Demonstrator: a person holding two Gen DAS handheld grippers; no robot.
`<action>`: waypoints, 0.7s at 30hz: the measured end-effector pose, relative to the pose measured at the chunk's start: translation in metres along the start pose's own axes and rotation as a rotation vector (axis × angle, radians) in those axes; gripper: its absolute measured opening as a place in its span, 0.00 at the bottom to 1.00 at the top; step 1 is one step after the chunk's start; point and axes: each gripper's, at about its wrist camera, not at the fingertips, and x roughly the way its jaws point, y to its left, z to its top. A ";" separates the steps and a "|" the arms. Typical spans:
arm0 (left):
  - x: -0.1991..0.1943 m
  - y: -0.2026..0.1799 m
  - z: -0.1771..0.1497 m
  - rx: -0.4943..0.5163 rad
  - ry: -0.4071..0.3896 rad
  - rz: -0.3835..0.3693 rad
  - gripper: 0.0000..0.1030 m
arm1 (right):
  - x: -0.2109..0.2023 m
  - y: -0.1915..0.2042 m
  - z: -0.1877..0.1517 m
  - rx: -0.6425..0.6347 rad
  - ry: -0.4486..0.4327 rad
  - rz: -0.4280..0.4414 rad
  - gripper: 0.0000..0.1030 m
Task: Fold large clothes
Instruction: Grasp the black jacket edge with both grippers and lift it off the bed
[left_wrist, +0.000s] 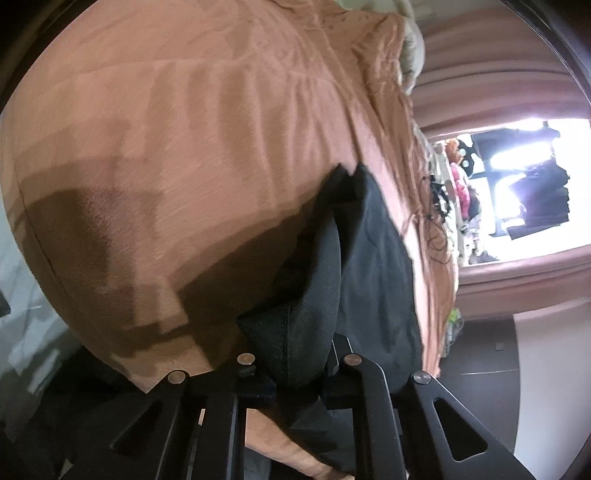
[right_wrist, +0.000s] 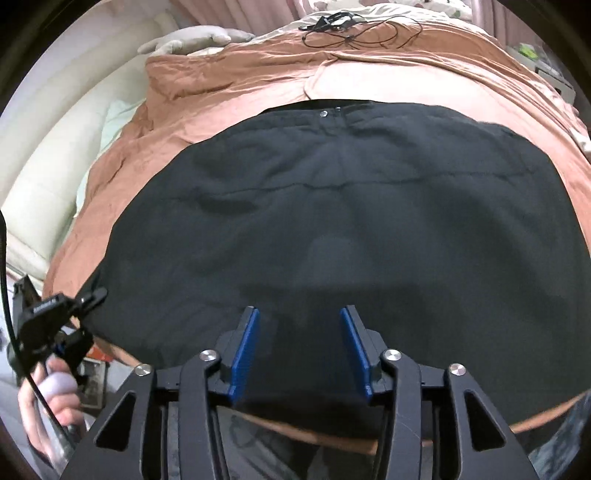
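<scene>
Two hand-held grippers work over a black garment (right_wrist: 332, 221) spread flat on a bed covered by a rust-orange bedspread (right_wrist: 229, 96). From the right wrist view, the right gripper (right_wrist: 300, 347) hovers low over the garment's near edge, pointing along the cloth toward its far end, where two small metal snaps (right_wrist: 331, 112) show; its blue-padded fingers (right_wrist: 246, 350) stand apart with nothing between them. At the garment's near-left corner the left gripper (right_wrist: 74, 306) appears, gripped from below by the person's bare left hand (right_wrist: 48, 398), with a black cable running past it; a white label on its body is too blurred to read. In the left wrist view, rolled sideways, the left gripper (left_wrist: 295, 369) is closed on a bunched fold of the black garment (left_wrist: 332, 277), lifted off the bedspread (left_wrist: 184, 147). Beyond the garment's far end, a tangled black cord (right_wrist: 351, 29) lies on the bedspread.
</scene>
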 end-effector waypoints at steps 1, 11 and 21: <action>-0.002 -0.003 0.000 0.005 -0.003 -0.011 0.14 | 0.000 0.001 -0.007 0.005 0.007 0.005 0.24; -0.013 -0.034 -0.003 0.070 -0.012 -0.082 0.12 | 0.030 -0.003 -0.041 0.016 0.019 -0.061 0.23; -0.028 -0.117 -0.025 0.232 -0.006 -0.190 0.11 | 0.034 -0.033 -0.042 0.134 -0.009 0.073 0.16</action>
